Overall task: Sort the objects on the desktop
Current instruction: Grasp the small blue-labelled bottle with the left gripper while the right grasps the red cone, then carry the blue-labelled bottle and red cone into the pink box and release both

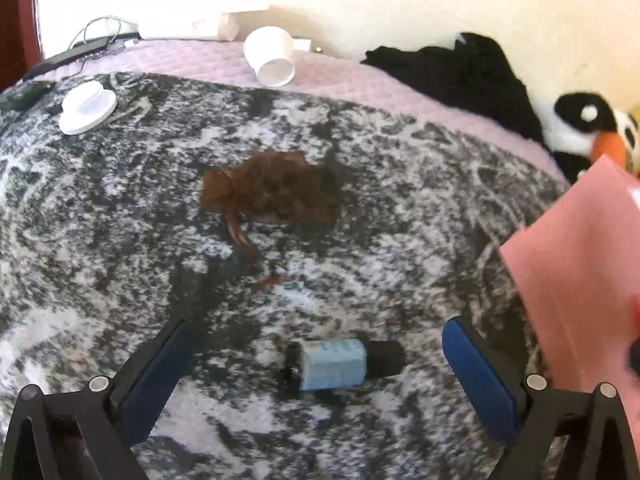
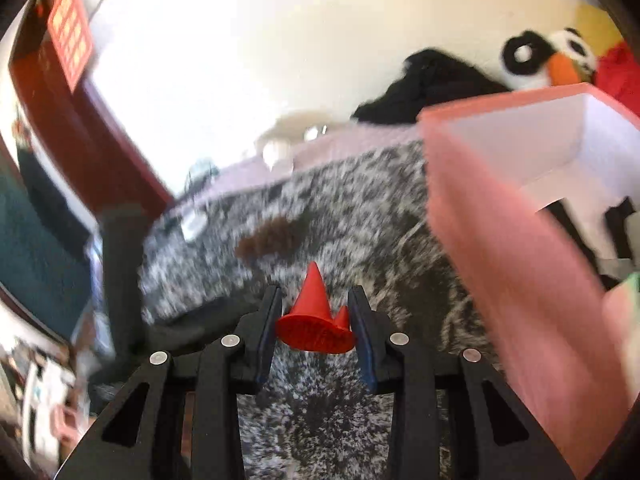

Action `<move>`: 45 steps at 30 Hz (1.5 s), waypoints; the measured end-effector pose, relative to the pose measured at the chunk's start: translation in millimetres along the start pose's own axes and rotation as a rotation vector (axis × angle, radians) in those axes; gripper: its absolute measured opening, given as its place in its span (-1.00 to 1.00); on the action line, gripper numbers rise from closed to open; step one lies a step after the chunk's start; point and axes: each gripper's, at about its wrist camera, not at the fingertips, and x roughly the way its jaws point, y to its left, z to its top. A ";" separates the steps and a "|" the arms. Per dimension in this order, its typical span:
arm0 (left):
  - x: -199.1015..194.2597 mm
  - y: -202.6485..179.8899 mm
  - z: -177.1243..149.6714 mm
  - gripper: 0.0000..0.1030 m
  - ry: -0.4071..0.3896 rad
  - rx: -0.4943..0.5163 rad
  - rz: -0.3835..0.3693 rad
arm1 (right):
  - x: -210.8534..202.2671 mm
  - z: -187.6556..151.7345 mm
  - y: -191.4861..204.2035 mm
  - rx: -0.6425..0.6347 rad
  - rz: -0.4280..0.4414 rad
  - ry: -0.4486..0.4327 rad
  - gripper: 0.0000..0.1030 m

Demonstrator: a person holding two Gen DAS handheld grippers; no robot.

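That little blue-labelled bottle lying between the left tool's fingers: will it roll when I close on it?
Probably. The bottle is round and lies on its side, so a nudge could roll it. The plush blanket should damp that. It looks small, likely light and rigid; the left tool is open around it.

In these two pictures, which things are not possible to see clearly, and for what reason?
- Pink box contents: right wrist view, near wall hides most; dark shapes inside are blurred.
- Same box: left wrist view, cut off by the right edge.
- Label on the small bottle: left wrist view, print too small.
- Brown pouch: right wrist view, motion blur.
- Red cone piece in the right gripper: small second tip partly hidden.
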 end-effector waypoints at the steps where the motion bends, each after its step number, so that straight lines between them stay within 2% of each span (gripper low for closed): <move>1: 0.2 -1.2 -0.3 0.99 0.003 -0.003 0.004 | -8.0 4.9 -2.3 0.016 0.015 -0.019 -0.29; 4: 12.5 -12.5 -3.9 0.99 0.042 0.034 0.059 | -22.2 13.7 -8.2 0.057 0.054 -0.049 -0.29; 7: 29.5 -20.0 -12.9 0.99 0.071 0.072 0.147 | -30.3 19.6 -13.6 0.090 0.076 -0.065 -0.29; 9: 35.6 -23.7 -19.1 0.93 0.048 0.106 0.191 | -34.3 21.2 -17.0 0.109 0.090 -0.068 -0.29; 10: 36.0 -26.6 -20.5 0.63 0.033 0.129 0.199 | -36.6 21.8 -18.6 0.115 0.094 -0.070 -0.29; 11: 34.1 -30.1 -19.9 0.24 0.019 0.155 0.195 | -39.0 22.4 -20.0 0.122 0.098 -0.073 -0.29; 14: 19.6 -32.2 -13.4 0.24 -0.003 0.147 0.112 | -45.3 24.0 -21.1 0.125 0.105 -0.081 -0.29; 20: -29.9 -51.0 -3.0 0.24 -0.072 0.144 0.019 | -65.8 29.8 -20.3 0.121 0.098 -0.125 -0.29; 25: -77.5 -104.8 -7.3 0.24 -0.170 0.244 -0.055 | -97.7 34.8 -27.7 0.131 0.038 -0.196 -0.28; 29: -106.6 -159.1 -22.7 0.24 -0.226 0.345 -0.144 | -129.2 37.3 -47.4 0.176 -0.030 -0.253 -0.28; 34: -116.7 -207.0 -40.0 0.24 -0.217 0.406 -0.264 | -174.0 38.7 -76.5 0.220 -0.143 -0.327 -0.28; 39: -109.2 -237.0 -55.4 0.25 -0.192 0.441 -0.299 | -214.9 37.7 -104.4 0.242 -0.233 -0.378 -0.27; 45: -100.3 -272.9 -73.9 0.25 -0.161 0.483 -0.341 | -235.0 36.0 -123.1 0.257 -0.273 -0.394 -0.27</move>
